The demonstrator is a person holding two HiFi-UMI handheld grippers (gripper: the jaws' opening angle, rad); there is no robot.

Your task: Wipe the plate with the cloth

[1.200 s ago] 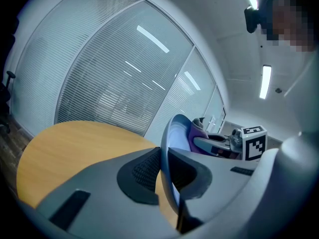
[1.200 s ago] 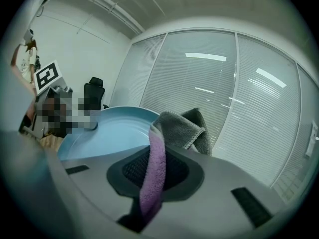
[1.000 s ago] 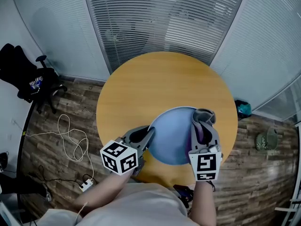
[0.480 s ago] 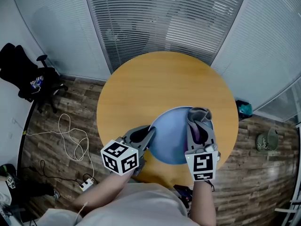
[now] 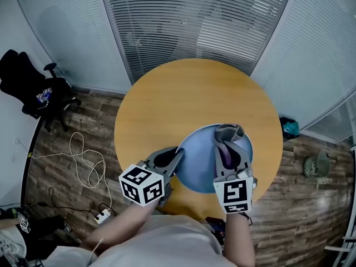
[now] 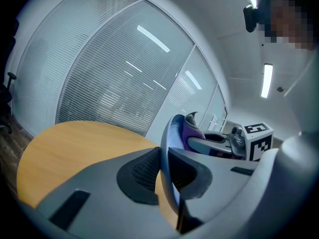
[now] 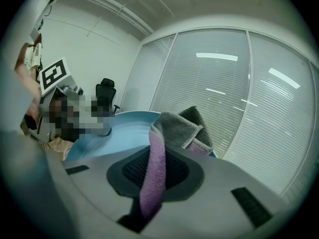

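Observation:
A light blue plate [image 5: 199, 163] is over the near part of the round wooden table [image 5: 189, 93]. My left gripper [image 5: 177, 156] is shut on the plate's left rim. In the left gripper view the rim [image 6: 168, 148] runs edge-on between the pads of that gripper [image 6: 167, 169]. My right gripper [image 5: 229, 142] is shut on a grey and purple cloth [image 5: 228, 133], which lies over the right part of the plate. In the right gripper view the cloth [image 7: 175, 127] stands folded between the pads of the right gripper [image 7: 157, 171], with the plate [image 7: 114, 128] to its left.
Glass walls with blinds curve round the far side of the table. A black office chair [image 5: 33, 88] stands at the left. A white cable [image 5: 83, 160] and a power strip [image 5: 103, 218] lie on the wood floor. A teal object [image 5: 288, 128] sits at the right.
My right gripper has slid the cloth a little to the left, from the plate's right rim toward its middle. The left gripper and the plate have stayed in place.

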